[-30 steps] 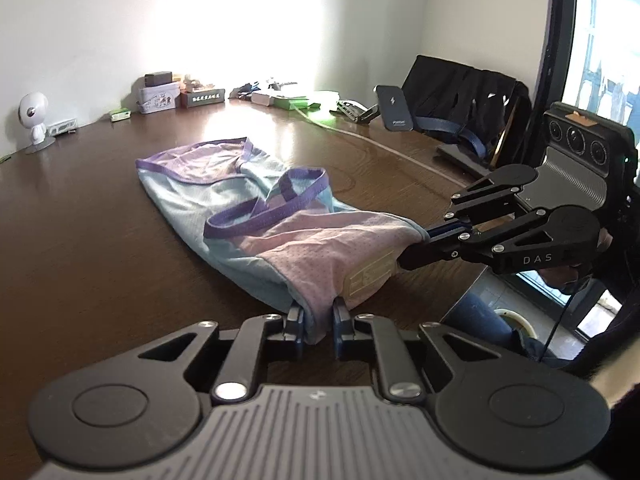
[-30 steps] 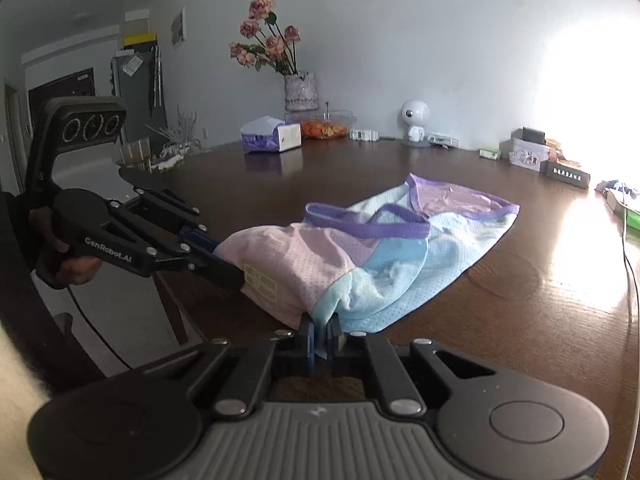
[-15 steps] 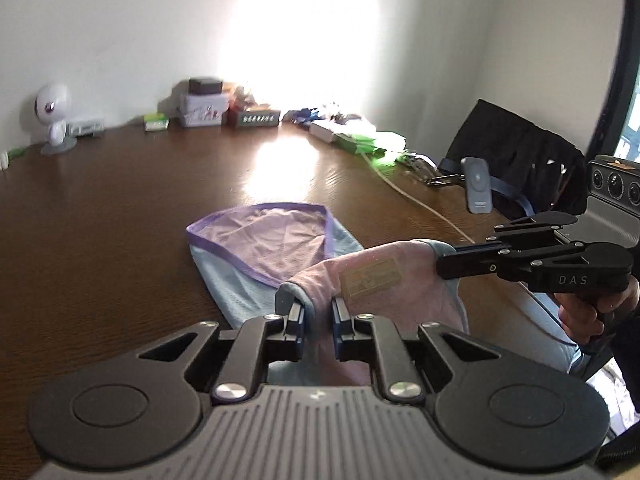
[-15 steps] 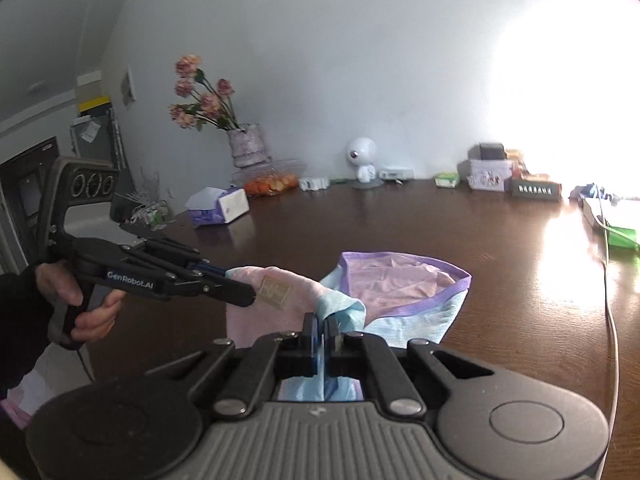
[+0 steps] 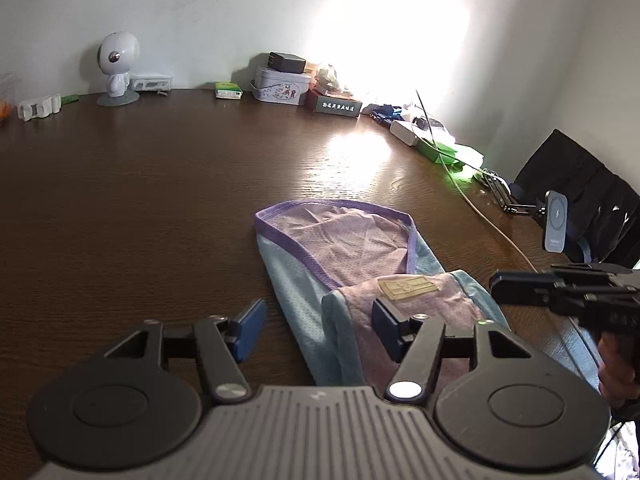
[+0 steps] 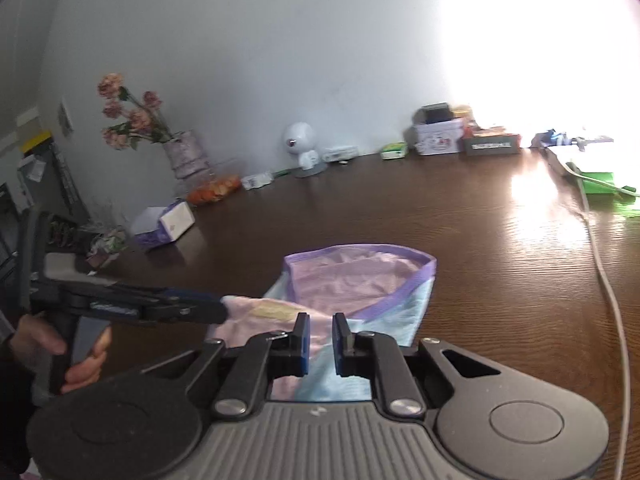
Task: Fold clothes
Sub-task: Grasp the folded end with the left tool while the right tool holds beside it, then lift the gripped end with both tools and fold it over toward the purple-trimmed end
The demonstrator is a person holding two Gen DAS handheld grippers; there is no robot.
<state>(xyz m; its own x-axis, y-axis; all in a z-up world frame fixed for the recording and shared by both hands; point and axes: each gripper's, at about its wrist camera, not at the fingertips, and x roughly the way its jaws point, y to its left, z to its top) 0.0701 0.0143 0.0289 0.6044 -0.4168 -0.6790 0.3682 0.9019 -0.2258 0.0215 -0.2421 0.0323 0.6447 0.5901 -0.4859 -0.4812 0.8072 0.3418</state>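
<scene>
**Now: both grippers released, garment folded over on table**

Noted mesh tank top (image 5: 344, 264) lying flat on dark wooden table (image 5: 140, 200), near its front edge. Pale blue body, pink-lilac panels, purple binding round the far opening. Near half doubled back over far half; fold edge closest to the cameras. Cream label patch (image 5: 408, 285) facing up on the folded-over layer.

Left gripper (image 5: 320, 326): jaws wide apart, just opened. Blue pads (image 5: 250, 326) clear of the cloth on one side; other pad over the pink layer, contact not determinable. Folded edge of top lying between the fingers, not pinched. Released.

Right gripper (image 6: 320, 338): jaws parted narrowly, just begun opening. Small gap visible between the blue pads (image 6: 302, 338), garment seen below and beyond the gap, not clamped. Released. From right wrist view, left gripper seen from the side at left, held by a hand (image 6: 60, 352), tip over the pink corner of the top.

Background, far table edge against white wall: white round-headed robot figurine (image 5: 116, 68), white tin (image 5: 282, 86) with black charger on top, dark name plaque (image 5: 336, 106), green packet (image 5: 228, 90). Vase of dried pink flowers (image 6: 176, 148) and tissue box (image 6: 164, 226) at left in right wrist view. White cable (image 6: 608, 288) running along right side of table. Strong glare on wall and tabletop.
</scene>
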